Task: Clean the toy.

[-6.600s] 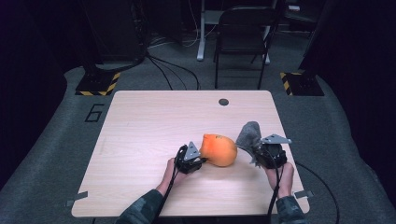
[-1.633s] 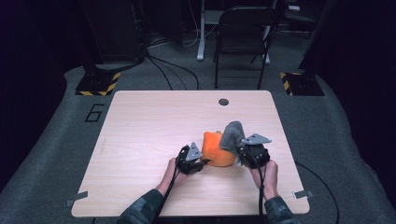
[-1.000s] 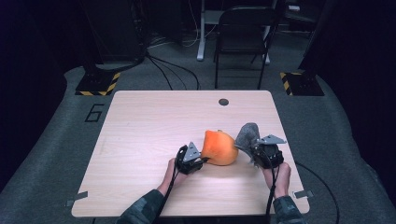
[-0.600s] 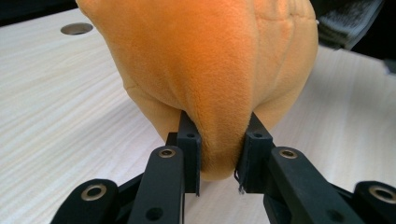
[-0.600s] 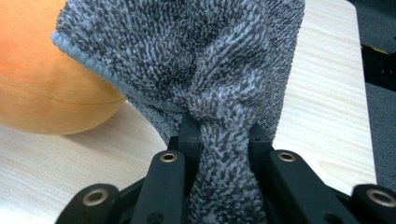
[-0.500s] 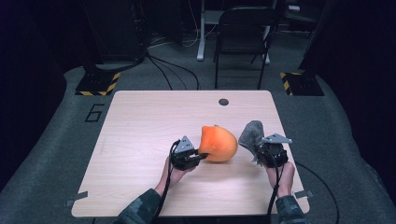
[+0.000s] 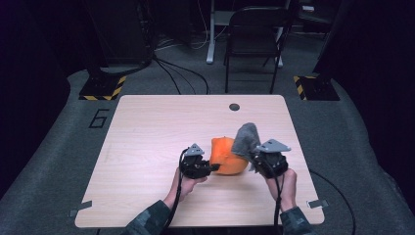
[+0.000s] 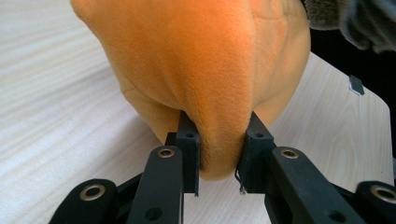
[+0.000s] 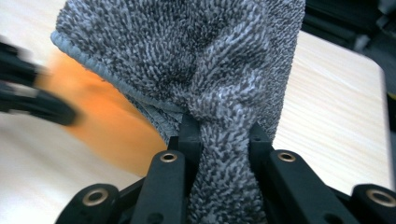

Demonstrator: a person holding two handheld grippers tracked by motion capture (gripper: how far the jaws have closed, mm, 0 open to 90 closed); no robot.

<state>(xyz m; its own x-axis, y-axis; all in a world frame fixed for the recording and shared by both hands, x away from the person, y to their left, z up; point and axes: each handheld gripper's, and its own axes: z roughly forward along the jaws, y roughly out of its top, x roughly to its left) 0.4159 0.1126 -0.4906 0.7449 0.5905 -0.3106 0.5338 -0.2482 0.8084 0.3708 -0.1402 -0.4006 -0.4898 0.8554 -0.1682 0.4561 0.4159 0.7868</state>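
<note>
Pretty dark room overall. Light wood table [image 7: 161, 132] sits mid-frame on grey carpet [image 7: 58, 161], with a black folding chair [image 7: 254, 39] top center, cables [image 7: 181, 73] snaking across the floor, and yellow-black hazard-striped blocks [image 7: 103, 88] upper left and right.

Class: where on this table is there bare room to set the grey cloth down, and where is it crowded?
Free: the table's whole left half, and the far strip by the dark round hole. Crowded: near right, where the left gripper pinches the orange plush and the right gripper holds the grey cloth.
</note>
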